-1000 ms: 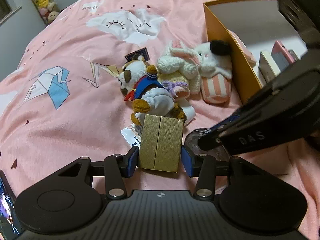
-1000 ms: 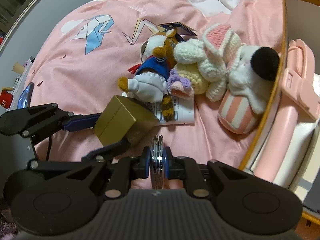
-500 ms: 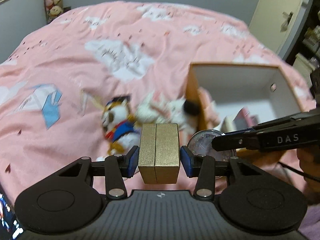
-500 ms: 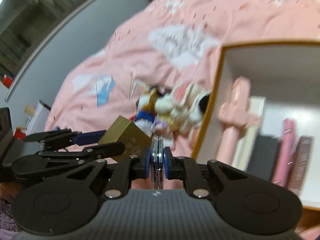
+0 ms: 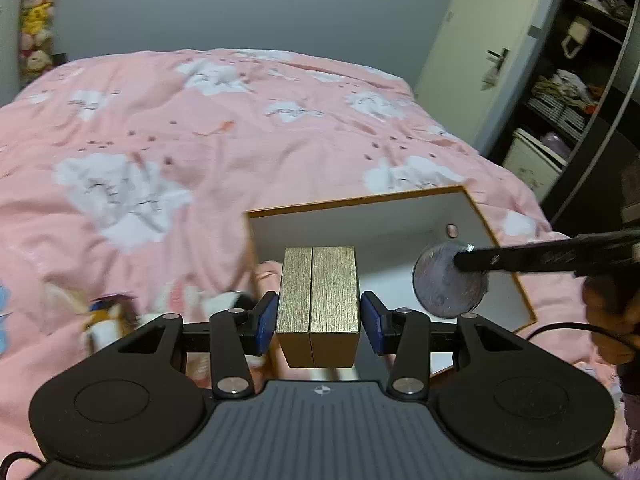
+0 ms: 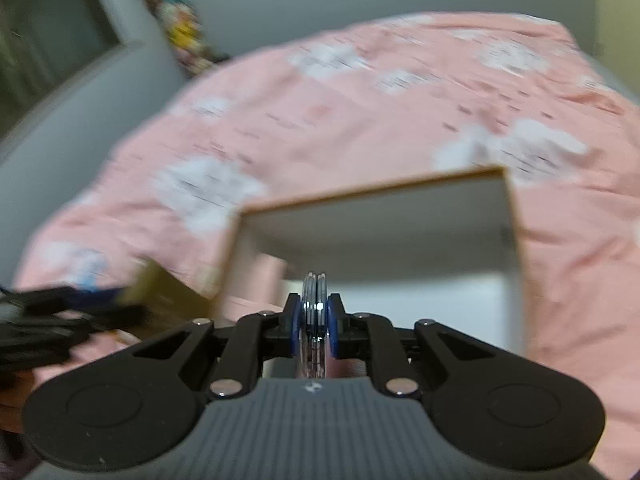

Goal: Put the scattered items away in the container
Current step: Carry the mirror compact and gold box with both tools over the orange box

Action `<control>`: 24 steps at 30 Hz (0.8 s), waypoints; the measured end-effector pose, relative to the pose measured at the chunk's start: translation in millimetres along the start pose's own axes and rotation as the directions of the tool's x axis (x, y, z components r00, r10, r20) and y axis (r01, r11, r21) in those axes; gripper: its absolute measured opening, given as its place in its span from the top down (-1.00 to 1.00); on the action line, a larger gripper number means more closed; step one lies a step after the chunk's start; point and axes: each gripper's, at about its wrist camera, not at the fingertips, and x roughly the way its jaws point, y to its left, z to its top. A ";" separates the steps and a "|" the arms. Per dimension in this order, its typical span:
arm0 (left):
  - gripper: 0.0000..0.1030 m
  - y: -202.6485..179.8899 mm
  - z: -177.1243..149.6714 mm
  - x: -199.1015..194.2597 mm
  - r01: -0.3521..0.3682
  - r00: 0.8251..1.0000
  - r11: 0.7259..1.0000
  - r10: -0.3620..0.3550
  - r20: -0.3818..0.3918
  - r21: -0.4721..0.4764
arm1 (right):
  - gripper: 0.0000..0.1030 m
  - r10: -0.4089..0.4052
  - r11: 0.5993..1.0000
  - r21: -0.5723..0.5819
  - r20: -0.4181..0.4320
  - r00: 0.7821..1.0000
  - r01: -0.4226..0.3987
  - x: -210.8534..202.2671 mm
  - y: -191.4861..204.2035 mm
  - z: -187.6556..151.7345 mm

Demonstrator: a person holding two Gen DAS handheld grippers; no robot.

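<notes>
My left gripper (image 5: 318,316) is shut on a gold box (image 5: 318,300) and holds it in the air in front of the open cardboard box (image 5: 360,204) with a white inside. My right gripper (image 6: 315,314) is shut on a thin round disc (image 6: 315,304) held edge-on; in the left wrist view the disc (image 5: 448,284) hangs over the box's right side. The box's far wall (image 6: 380,220) fills the right wrist view. Plush toys (image 5: 104,316) lie blurred on the bed at the lower left.
The pink bedspread (image 5: 200,120) with white cloud prints spreads all around the box. A door (image 5: 472,40) and dark shelves (image 5: 580,80) stand at the right. A column of plush toys (image 5: 34,20) hangs at the far left wall.
Both grippers have risen from the bed with their loads and moved over the cardboard box. The plush toys have dropped to the lower left of view.
</notes>
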 end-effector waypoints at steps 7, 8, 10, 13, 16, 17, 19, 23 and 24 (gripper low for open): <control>0.00 -14.2 -1.2 29.7 0.054 0.998 0.999 -0.054 -0.040 -0.002 | 0.70 -0.146 0.989 -0.004 -0.157 0.977 0.147 52.2 -24.8 -17.2; 0.00 -15.4 -1.5 32.1 0.059 0.997 0.998 -0.059 -0.043 -0.002 | 0.70 -0.147 0.989 0.000 -0.174 0.974 0.149 58.7 -26.1 -19.0; 0.00 -16.4 -1.9 36.8 0.066 0.996 0.998 -0.067 -0.052 -0.007 | 0.70 -0.147 0.989 0.003 -0.197 0.969 0.151 67.0 -26.6 -22.7; 0.00 -16.8 -2.3 42.1 0.077 0.995 0.997 -0.078 -0.060 -0.013 | 0.70 -0.151 0.988 -0.006 -0.228 0.962 0.154 78.5 -24.1 -26.7; 0.00 -19.6 -2.3 45.0 0.083 0.994 0.997 -0.083 -0.066 -0.010 | 0.70 -0.154 0.988 -0.016 -0.243 0.958 0.155 85.7 -22.5 -30.8; 0.00 -20.6 -2.6 46.4 0.082 0.994 0.997 -0.083 -0.069 -0.009 | 0.70 -0.157 0.988 -0.026 -0.238 0.959 0.155 86.8 -20.4 -31.1; 0.00 -22.2 -3.4 48.2 0.082 0.994 0.997 -0.083 -0.075 -0.006 | 0.69 -0.161 0.987 -0.040 -0.238 0.958 0.156 89.6 -17.2 -28.4; 0.00 -22.6 -4.1 48.7 0.084 0.993 0.996 -0.084 -0.079 -0.008 | 0.62 -0.105 0.994 0.000 -0.270 0.957 0.109 88.7 -16.1 -29.9; 0.00 -22.7 -4.1 49.0 0.083 0.993 0.997 -0.084 -0.080 -0.008 | 0.55 -0.081 0.995 0.026 -0.280 0.957 0.092 88.5 -17.3 -30.4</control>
